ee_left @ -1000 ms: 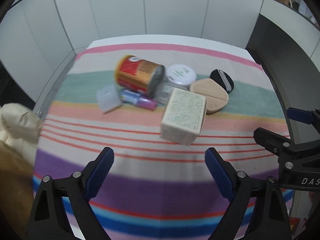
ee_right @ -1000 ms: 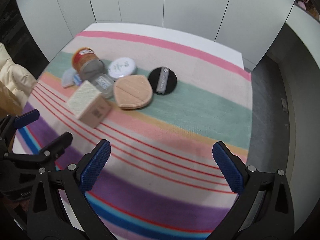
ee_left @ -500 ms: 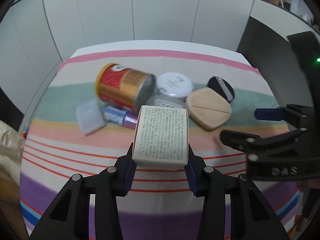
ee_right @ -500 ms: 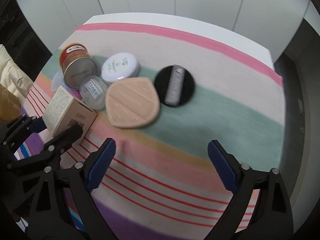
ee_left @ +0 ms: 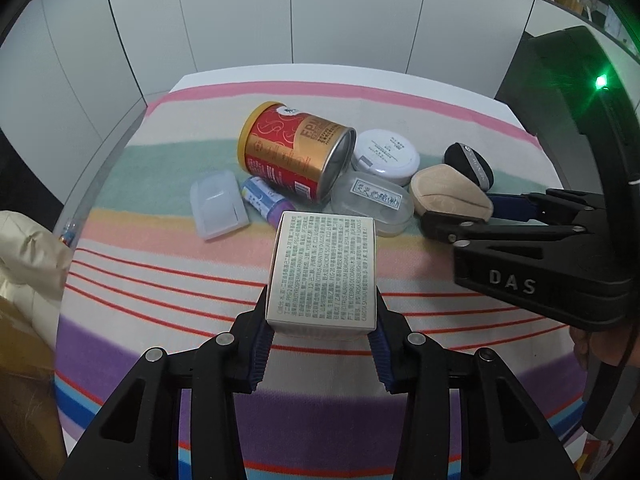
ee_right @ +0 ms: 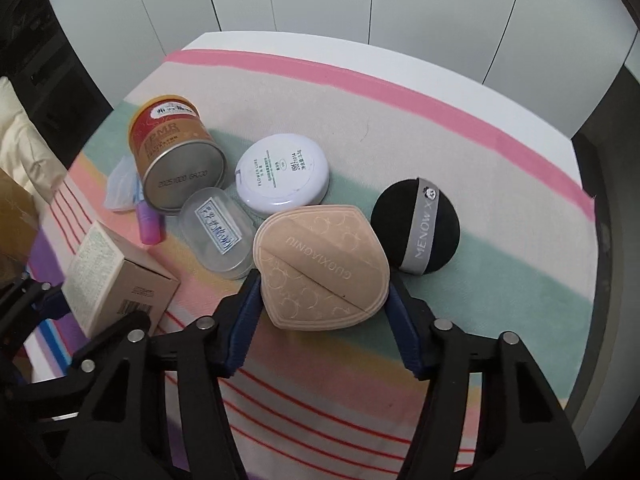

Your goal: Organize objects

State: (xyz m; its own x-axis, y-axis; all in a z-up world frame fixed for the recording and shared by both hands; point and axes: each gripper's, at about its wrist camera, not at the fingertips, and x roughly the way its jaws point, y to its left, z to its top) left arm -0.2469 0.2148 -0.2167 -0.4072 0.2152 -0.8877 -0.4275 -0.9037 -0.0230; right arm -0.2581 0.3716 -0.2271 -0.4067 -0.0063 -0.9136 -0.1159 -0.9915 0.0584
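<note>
The small printed carton [ee_left: 323, 276] is clamped between the blue pads of the left hand-held gripper [ee_left: 322, 334], above the striped cloth [ee_left: 160, 280] on the counter. The right hand-held gripper [ee_right: 322, 310], its jaws just closing, is pressed against both edges of the beige powder puff [ee_right: 322, 266]. Beside it lie the black puff [ee_right: 416, 228], white compact [ee_right: 282, 174], clear case [ee_right: 218, 234] and tipped red tin [ee_right: 176, 156].

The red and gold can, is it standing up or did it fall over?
Tipped over. The red and gold can lies on its side on the striped cloth, its round metal bottom facing the camera.
</note>
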